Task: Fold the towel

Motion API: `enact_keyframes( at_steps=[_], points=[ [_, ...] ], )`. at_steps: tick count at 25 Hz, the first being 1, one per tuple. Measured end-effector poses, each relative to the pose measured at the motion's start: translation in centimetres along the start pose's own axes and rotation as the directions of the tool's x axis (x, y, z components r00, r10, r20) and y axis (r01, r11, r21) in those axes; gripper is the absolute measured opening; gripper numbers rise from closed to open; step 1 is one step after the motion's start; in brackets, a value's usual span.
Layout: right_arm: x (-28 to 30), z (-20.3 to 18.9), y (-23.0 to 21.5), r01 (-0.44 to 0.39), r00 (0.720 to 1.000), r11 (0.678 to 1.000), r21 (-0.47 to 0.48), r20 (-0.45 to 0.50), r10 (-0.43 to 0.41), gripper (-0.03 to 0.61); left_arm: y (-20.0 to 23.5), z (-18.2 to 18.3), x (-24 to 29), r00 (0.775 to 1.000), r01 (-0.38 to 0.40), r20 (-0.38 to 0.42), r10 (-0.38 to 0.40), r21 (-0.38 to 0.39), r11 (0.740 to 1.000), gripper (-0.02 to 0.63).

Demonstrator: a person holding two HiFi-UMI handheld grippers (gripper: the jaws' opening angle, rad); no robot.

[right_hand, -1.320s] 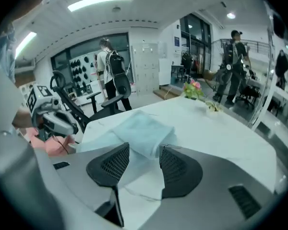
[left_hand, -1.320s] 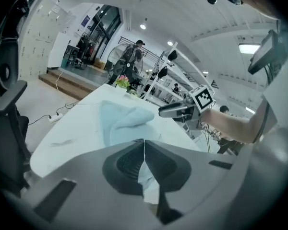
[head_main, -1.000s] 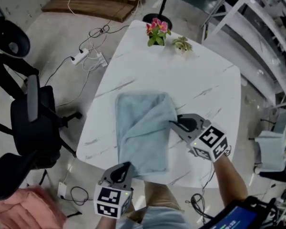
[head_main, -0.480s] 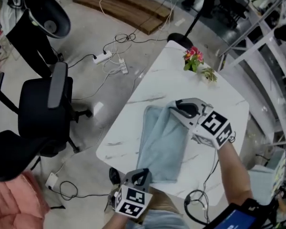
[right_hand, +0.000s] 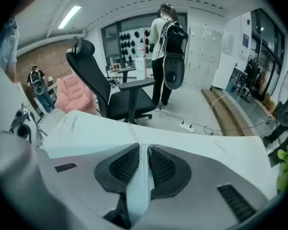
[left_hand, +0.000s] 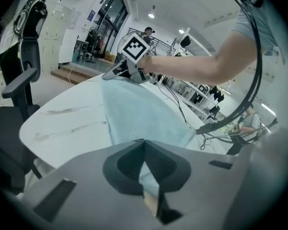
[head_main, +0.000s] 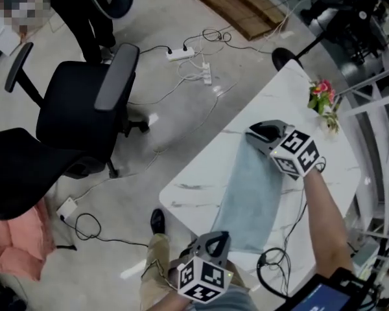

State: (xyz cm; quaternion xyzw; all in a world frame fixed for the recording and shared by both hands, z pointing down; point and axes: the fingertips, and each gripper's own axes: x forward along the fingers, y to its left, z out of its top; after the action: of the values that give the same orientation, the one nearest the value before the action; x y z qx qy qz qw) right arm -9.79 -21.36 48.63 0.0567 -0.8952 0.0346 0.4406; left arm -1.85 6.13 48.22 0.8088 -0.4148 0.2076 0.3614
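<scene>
Towel (head_main: 256, 193): pale blue, lying flat on the white marbled desk (head_main: 194, 190) as a long narrow strip. It runs from the lower middle of the head view up toward the upper right.

Right claw (head_main: 253, 133): at the strip's far end, upper right of centre. Its own view shows a fold of towel standing between the ribbed pads, which touch the cloth on both sides, so it is grasping the towel. The jaws have just been opening a little with the cloth between them.

Left claw (head_main: 215, 240): at the strip's near end, bottom middle of the frame, tip at the towel's near corner. It is clenched, pads meeting at the tip, and a sliver of pale blue cloth shows in the slit behind them.

Surroundings:
- The right forearm (head_main: 321, 219) crosses above the desk beside the towel's right edge.
- A flower pot (head_main: 321, 94) stands on the desk beyond the right claw, apart from the towel.
- A black cable loop (head_main: 272, 262) hangs at the desk's near edge, just beside the towel's near end.
- On the floor to the left are an office chair (head_main: 84, 109), a power strip (head_main: 180, 54) with cords, and a pink heap (head_main: 13, 238).
</scene>
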Motion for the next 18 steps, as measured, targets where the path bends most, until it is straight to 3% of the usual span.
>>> enact_keyframes(
  at_steps=[4,7,9,11,13,18],
  points=[
    [1.6,-0.2,-0.4,-0.096,0.995,0.992,0.078,-0.018,0.097,0.089,0.4,-0.3,0.2,1.0,-0.008,0.006,0.008,-0.017,1.0,0.008],
    [-0.1,1.0,-0.3,-0.172,0.981,0.981,0.084,-0.071,0.178,0.254,0.7,-0.8,0.3,1.0,-0.008,-0.001,0.008,-0.032,0.999,0.008],
    [-2.6,3.3,-1.0,-0.194,0.98,0.975,0.11,-0.025,0.197,0.259,0.9,-0.9,0.4,1.0,-0.011,-0.008,0.011,-0.046,0.999,0.008],
    [-5.3,4.6,-2.7,-0.117,0.993,0.987,0.108,0.007,0.117,0.256,1.1,-1.1,0.5,1.0,-0.014,-0.016,0.013,-0.062,0.998,0.008],
    [-7.6,4.0,-2.9,-0.019,1.0,0.997,0.077,0.007,0.018,0.171,1.2,-1.2,0.4,1.0,-0.014,-0.024,0.012,-0.069,0.997,0.008],
    [-8.9,-4.8,0.3,0.116,0.993,0.993,0.001,-0.03,-0.116,0.08,1.6,-0.7,0.0,0.999,-0.007,-0.049,0.005,-0.05,0.999,0.008]
  ],
)
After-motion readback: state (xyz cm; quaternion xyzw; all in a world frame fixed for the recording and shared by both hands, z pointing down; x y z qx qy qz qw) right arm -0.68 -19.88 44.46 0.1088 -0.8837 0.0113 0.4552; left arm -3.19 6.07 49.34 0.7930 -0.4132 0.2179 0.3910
